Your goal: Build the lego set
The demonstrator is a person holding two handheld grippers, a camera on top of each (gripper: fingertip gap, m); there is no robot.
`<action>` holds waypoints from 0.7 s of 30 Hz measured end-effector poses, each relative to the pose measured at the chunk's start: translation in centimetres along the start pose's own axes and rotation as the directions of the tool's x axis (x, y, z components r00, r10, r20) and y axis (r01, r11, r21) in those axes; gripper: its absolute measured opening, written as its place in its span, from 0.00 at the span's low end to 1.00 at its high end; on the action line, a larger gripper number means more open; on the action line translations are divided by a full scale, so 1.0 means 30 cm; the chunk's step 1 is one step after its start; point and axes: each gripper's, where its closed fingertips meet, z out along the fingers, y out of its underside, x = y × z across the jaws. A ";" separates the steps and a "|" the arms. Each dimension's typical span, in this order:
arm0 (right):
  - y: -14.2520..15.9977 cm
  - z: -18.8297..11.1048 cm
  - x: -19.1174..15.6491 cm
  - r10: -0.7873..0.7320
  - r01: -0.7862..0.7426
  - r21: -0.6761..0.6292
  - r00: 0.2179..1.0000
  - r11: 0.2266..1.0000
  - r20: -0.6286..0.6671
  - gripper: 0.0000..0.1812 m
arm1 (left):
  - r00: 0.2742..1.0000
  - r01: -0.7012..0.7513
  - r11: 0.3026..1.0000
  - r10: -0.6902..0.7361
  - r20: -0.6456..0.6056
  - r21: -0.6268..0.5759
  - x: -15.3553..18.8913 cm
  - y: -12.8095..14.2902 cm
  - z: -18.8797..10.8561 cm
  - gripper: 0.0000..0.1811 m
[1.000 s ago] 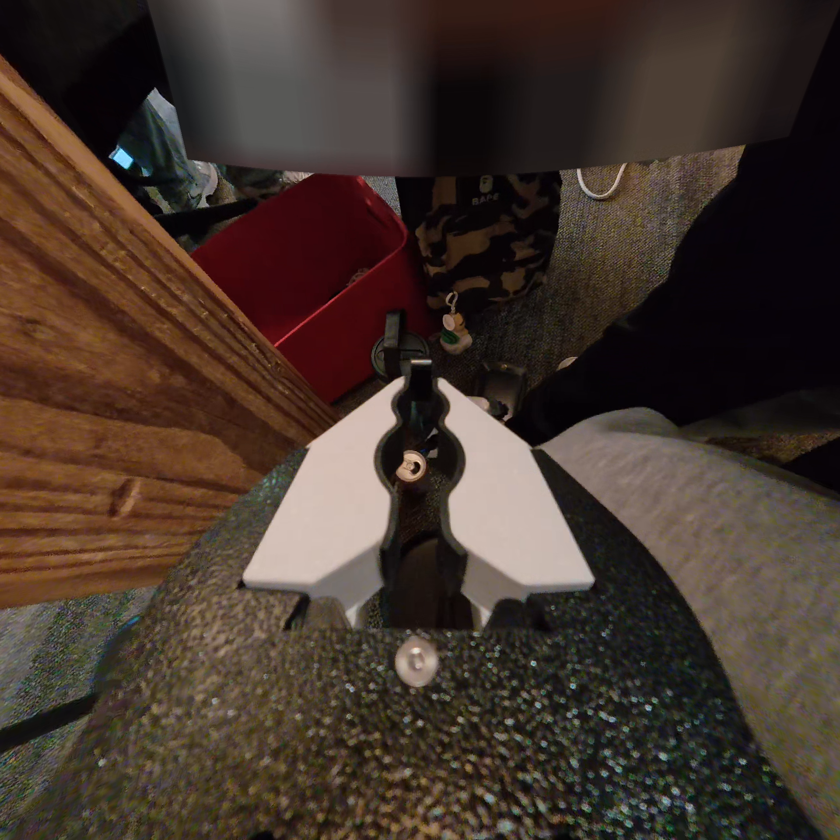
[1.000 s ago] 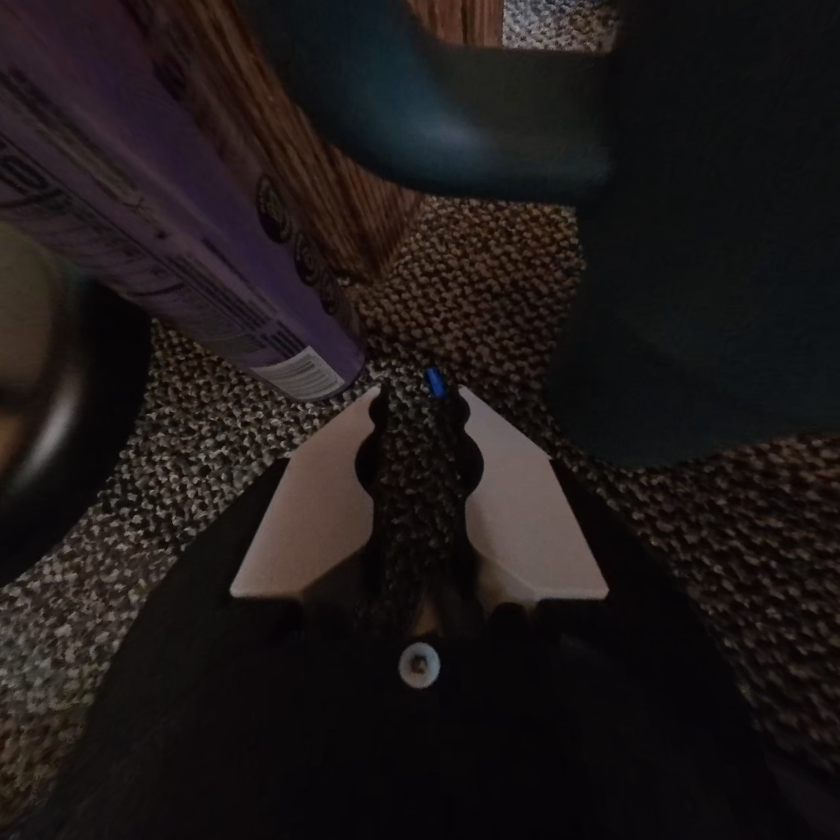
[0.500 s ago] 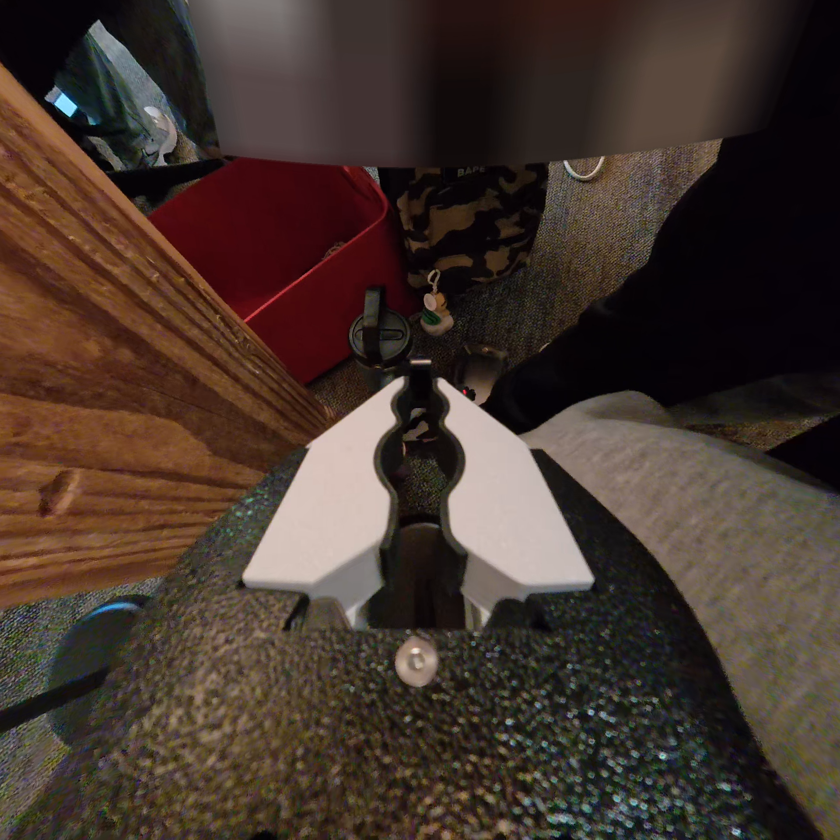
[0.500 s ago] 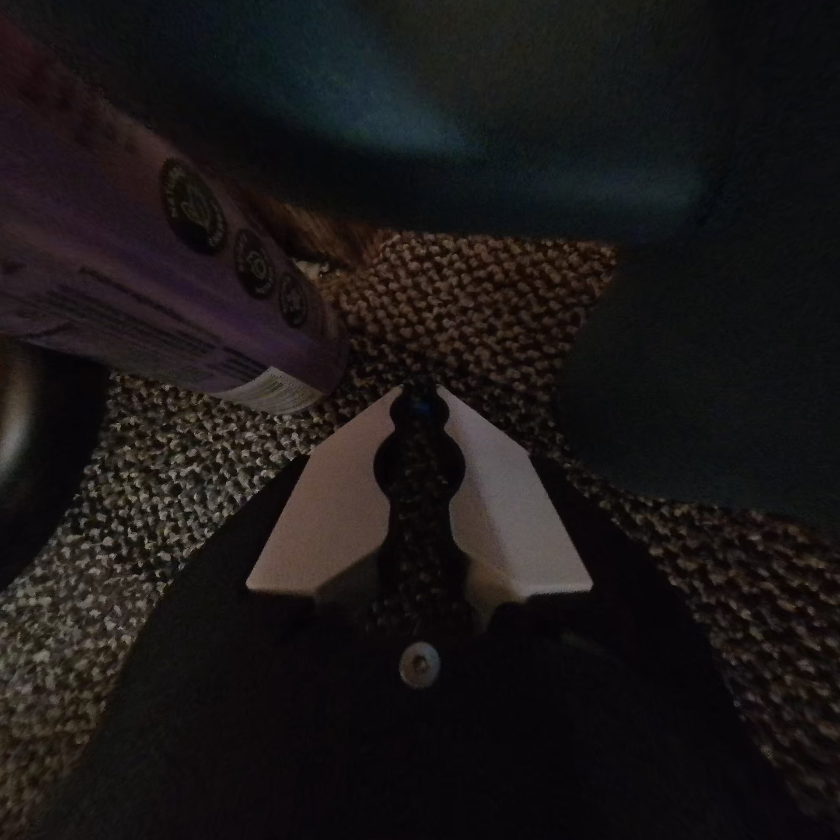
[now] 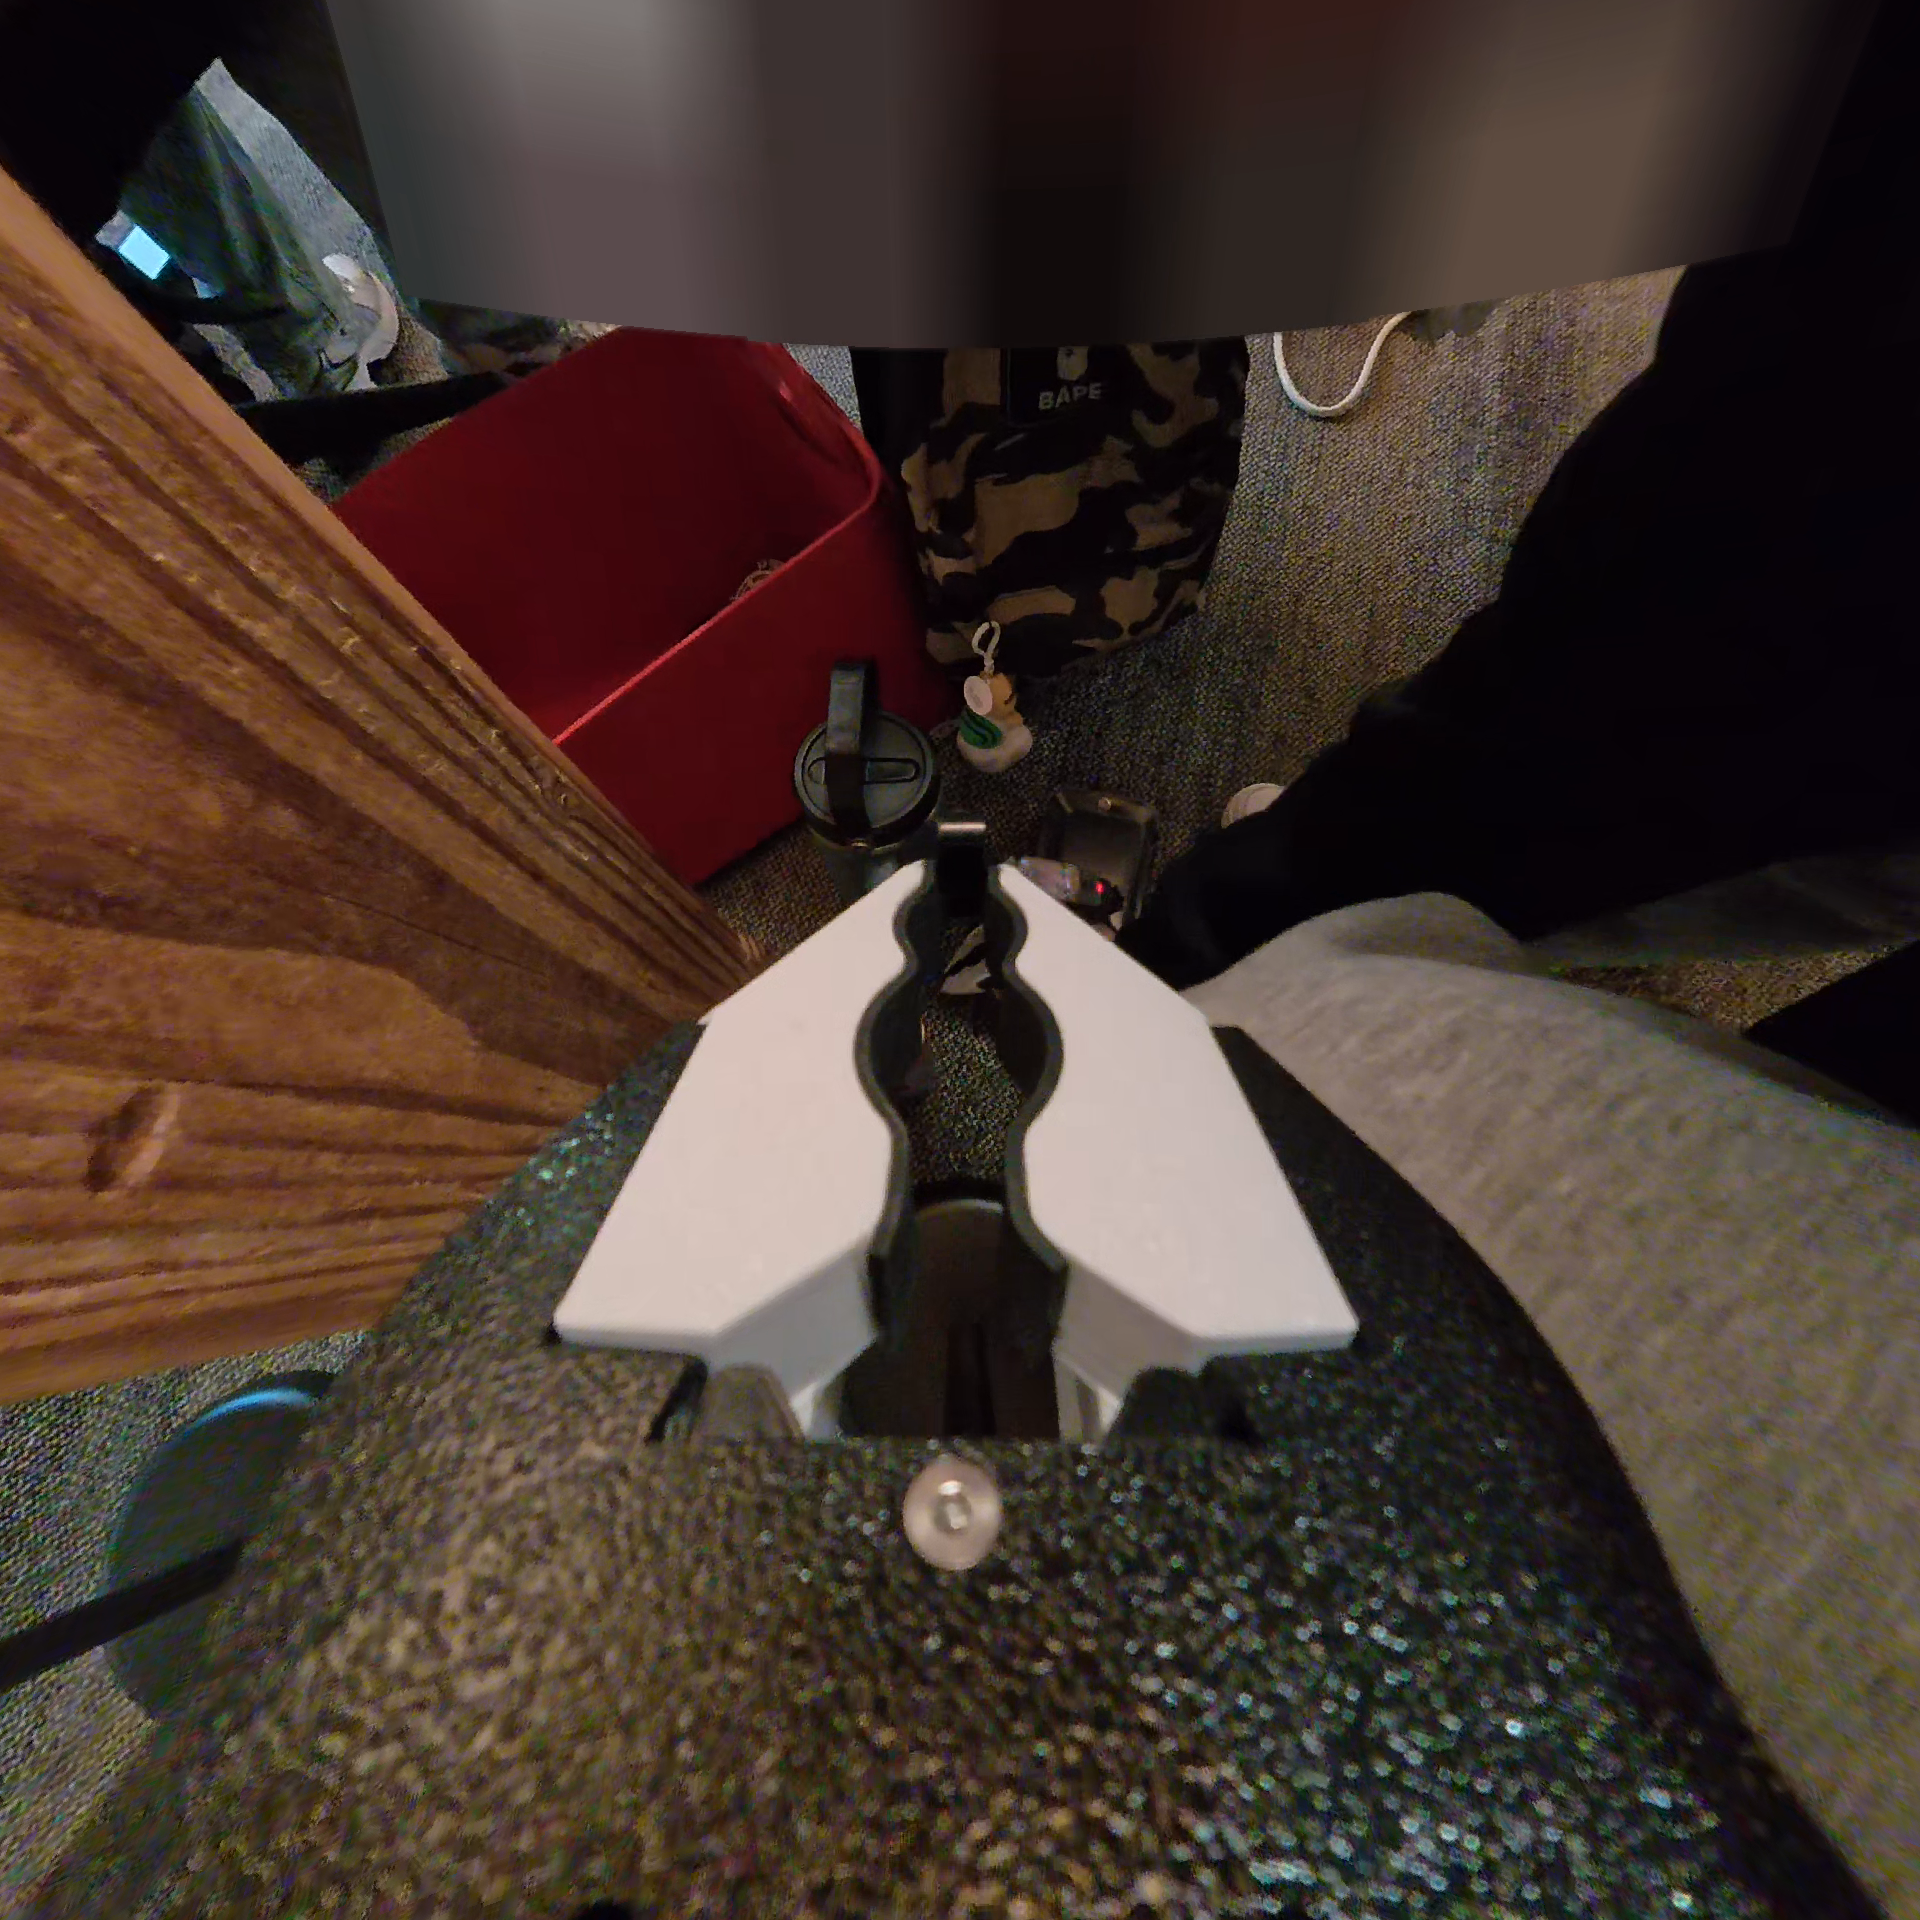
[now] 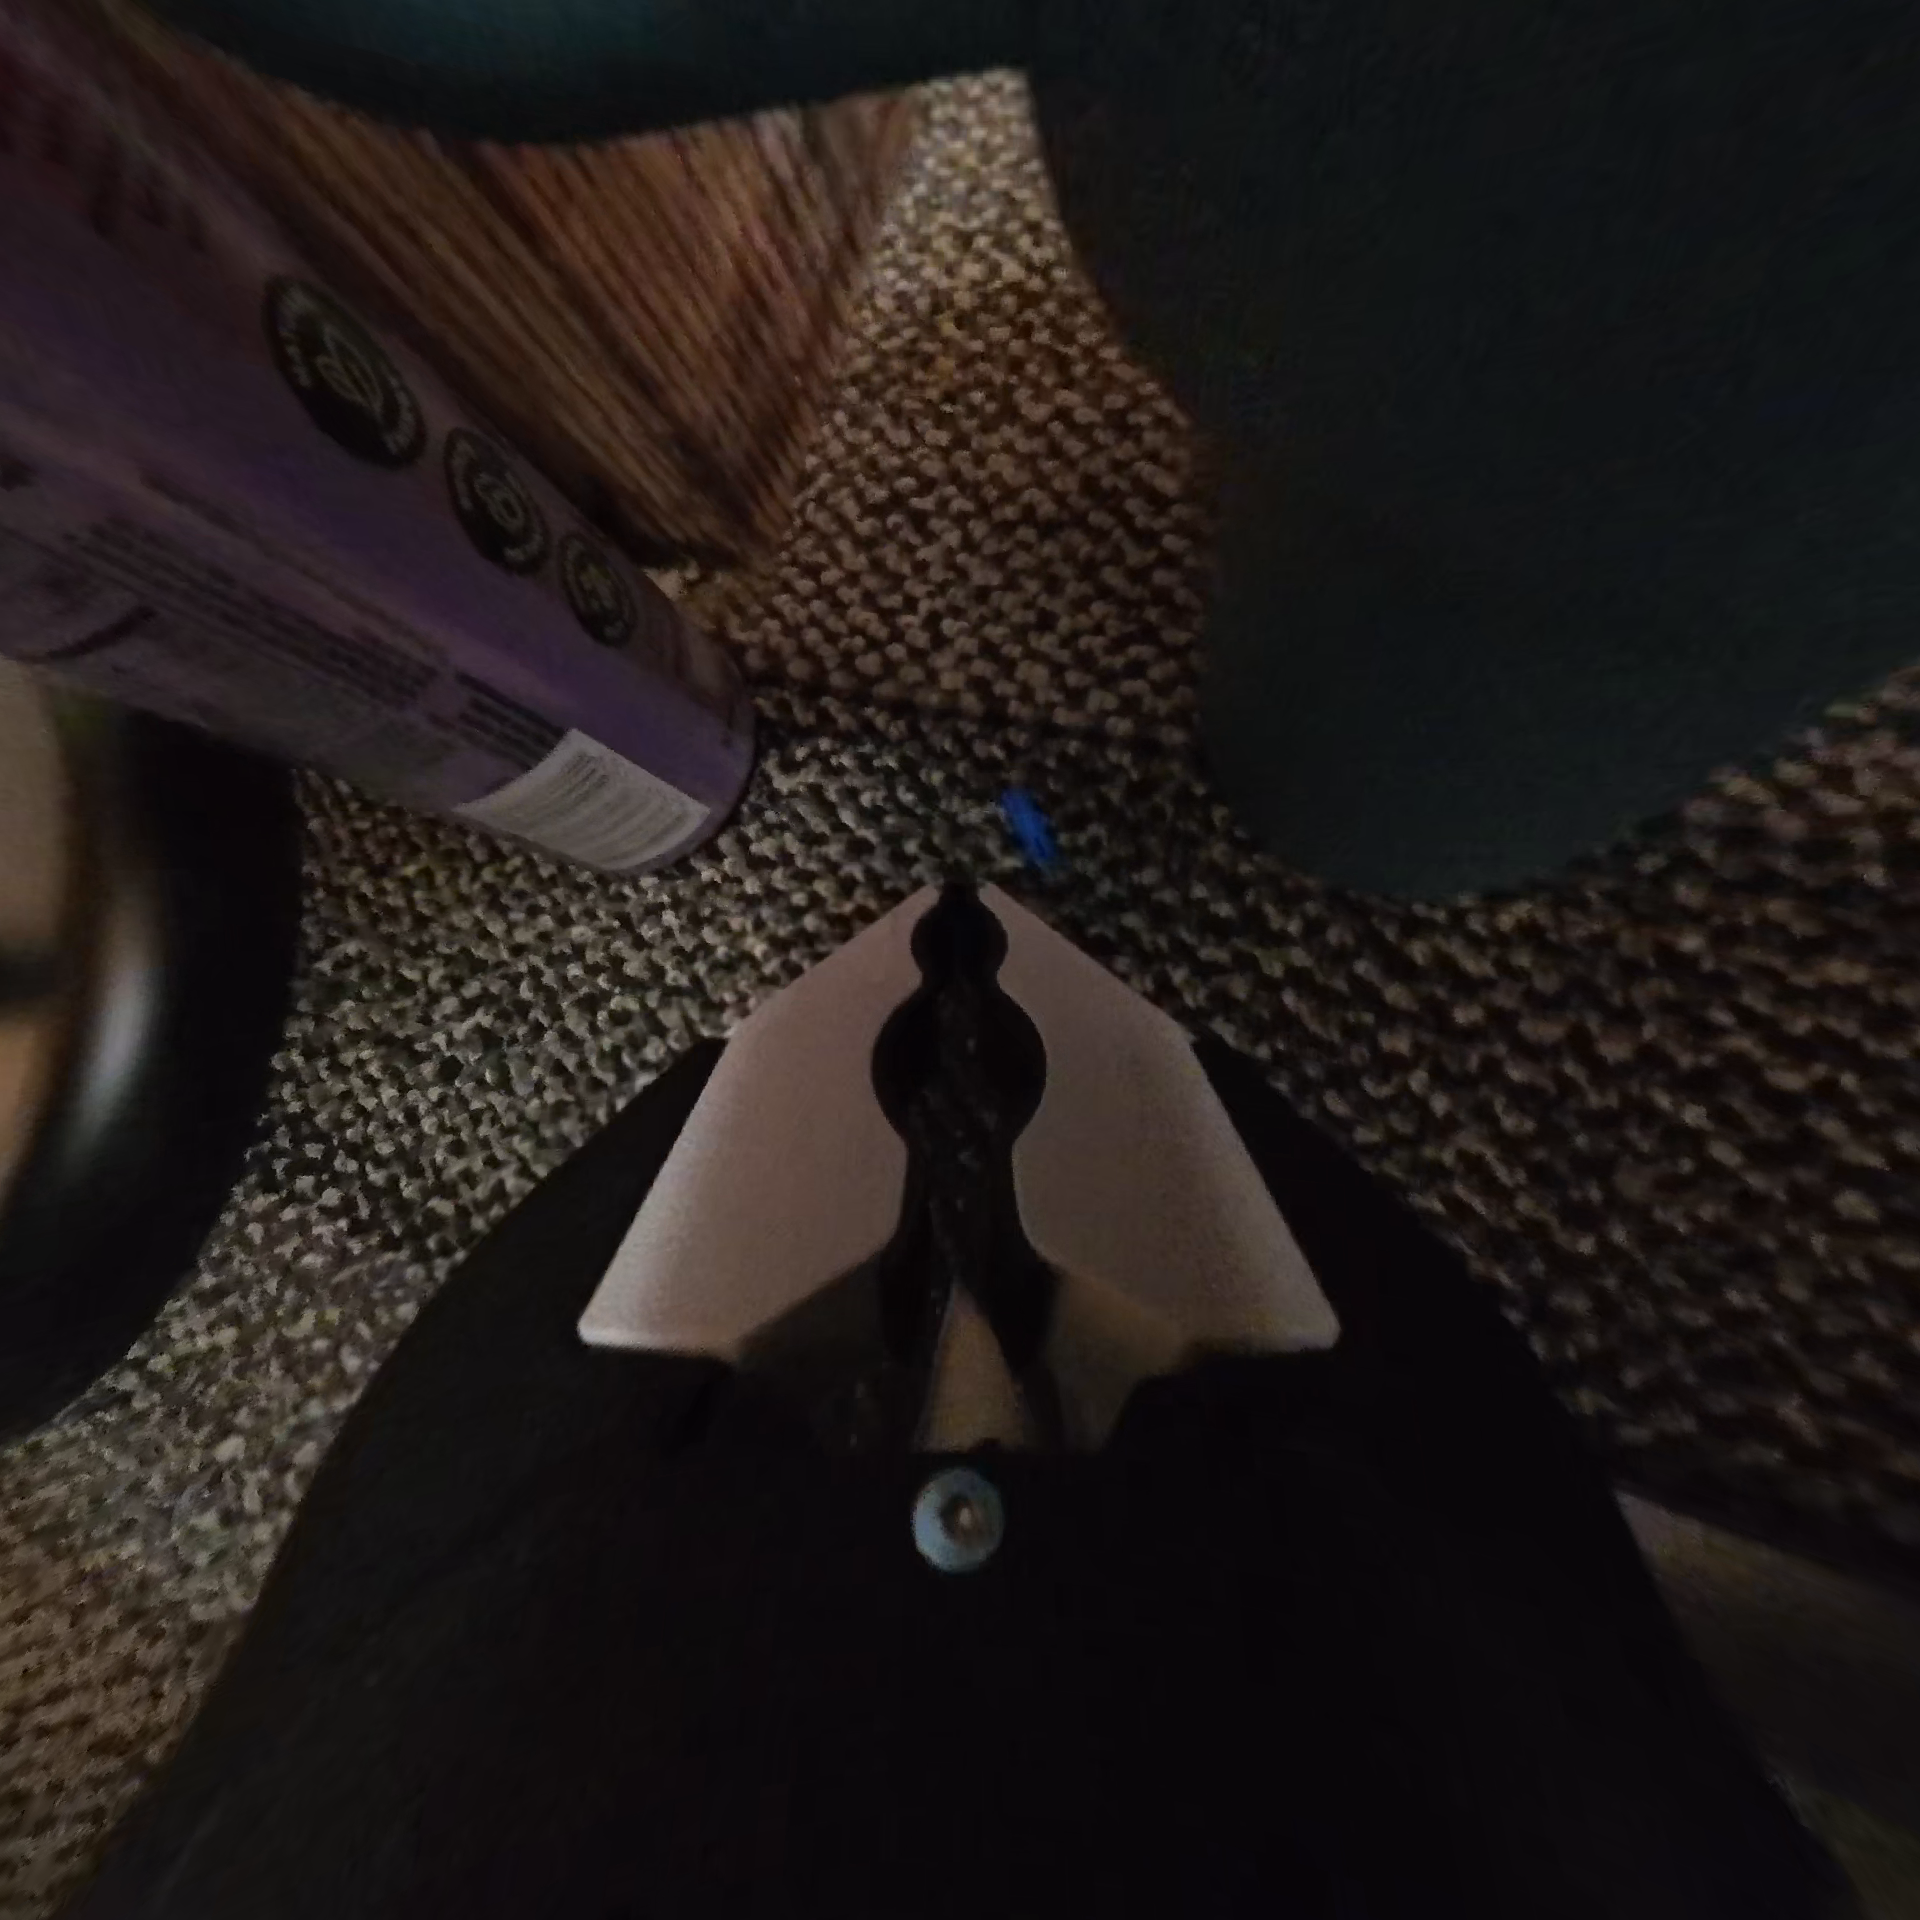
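- Your left gripper (image 5: 958,883) is clenching a small black lego piece (image 5: 958,854) at its fingertips, holding it off the floor beside the wooden furniture (image 5: 260,831), with the red bin (image 5: 644,540) and a dark bottle (image 5: 862,779) beyond.
- Your right gripper (image 6: 956,891) is sitting closed and empty over the carpet (image 6: 987,468); the small blue piece (image 6: 1027,826) is lying just past the tips, slightly to the right, near the purple can (image 6: 364,582).
- With the jaws closed and off-line, you are risking a push that buries the blue piece in the pile.
- The dim, blurred view is making aiming harder.
- Only the tips are gripping the black piece, so a bump could be dropping it.
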 end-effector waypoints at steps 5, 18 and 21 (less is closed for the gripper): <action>-0.021 -0.024 0.011 -0.039 0.040 0.043 0.999 0.998 -0.002 0.06 | 1.000 0.007 1.000 -0.007 -0.012 -0.001 0.005 0.003 0.002 0.03; -0.031 0.018 0.062 -0.055 0.054 -0.015 0.995 0.998 -0.084 0.01 | 0.999 0.016 1.000 -0.016 -0.031 0.006 0.012 0.005 0.004 0.03; -0.026 0.017 0.060 -0.059 0.057 -0.021 0.995 0.998 -0.082 0.01 | 0.999 0.013 1.000 -0.012 -0.032 0.006 0.013 0.004 0.004 0.03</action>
